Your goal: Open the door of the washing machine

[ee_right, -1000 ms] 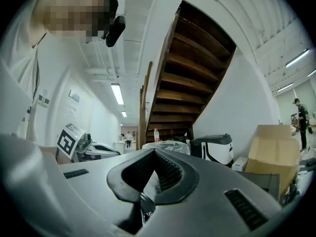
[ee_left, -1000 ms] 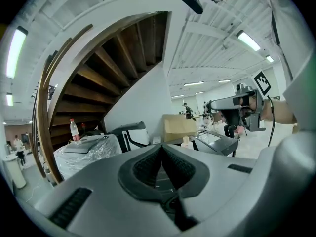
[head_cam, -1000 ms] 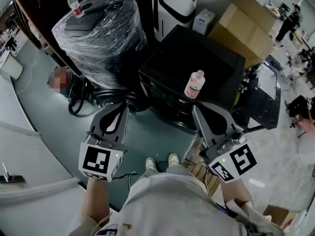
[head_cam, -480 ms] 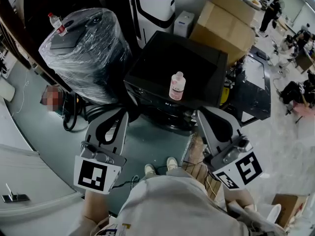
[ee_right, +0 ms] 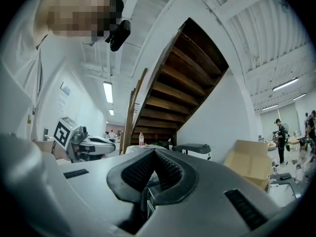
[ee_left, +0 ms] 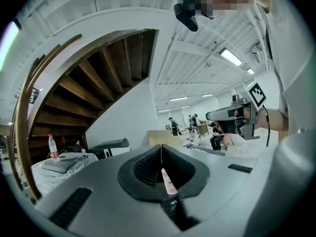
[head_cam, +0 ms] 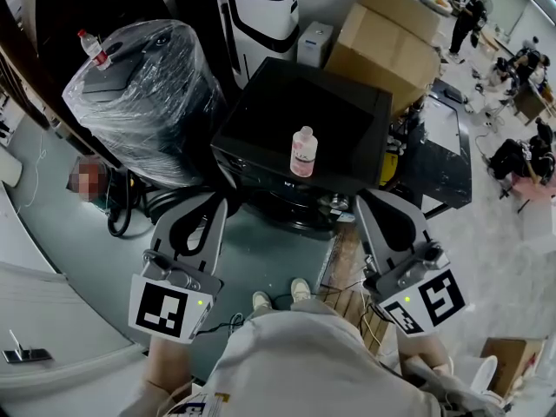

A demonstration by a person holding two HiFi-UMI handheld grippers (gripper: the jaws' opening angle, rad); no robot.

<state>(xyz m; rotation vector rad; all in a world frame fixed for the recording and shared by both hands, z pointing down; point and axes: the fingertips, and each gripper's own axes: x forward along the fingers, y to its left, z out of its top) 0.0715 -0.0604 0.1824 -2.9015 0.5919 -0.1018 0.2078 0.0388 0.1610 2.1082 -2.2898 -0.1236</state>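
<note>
Directly ahead of me, beyond both tools, stands the black washing machine (head_cam: 304, 115), with a small bottle (head_cam: 303, 152) upright on its top. Its front face (head_cam: 278, 189), where I judge the door to be, shows only as a dark strip under the top edge. No handle can be made out.

Left gripper (head_cam: 217, 201) and right gripper (head_cam: 359, 201): fingers pressed together, nothing between them, both short of the machine.

Assessment: door rigid and hinged, latch probably stiff. Hook the handle recess or rim and pull steadily. The bottle may topple.

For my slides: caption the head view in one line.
Left gripper and right gripper, both shut, before the black washing machine topped by a bottle.
</note>
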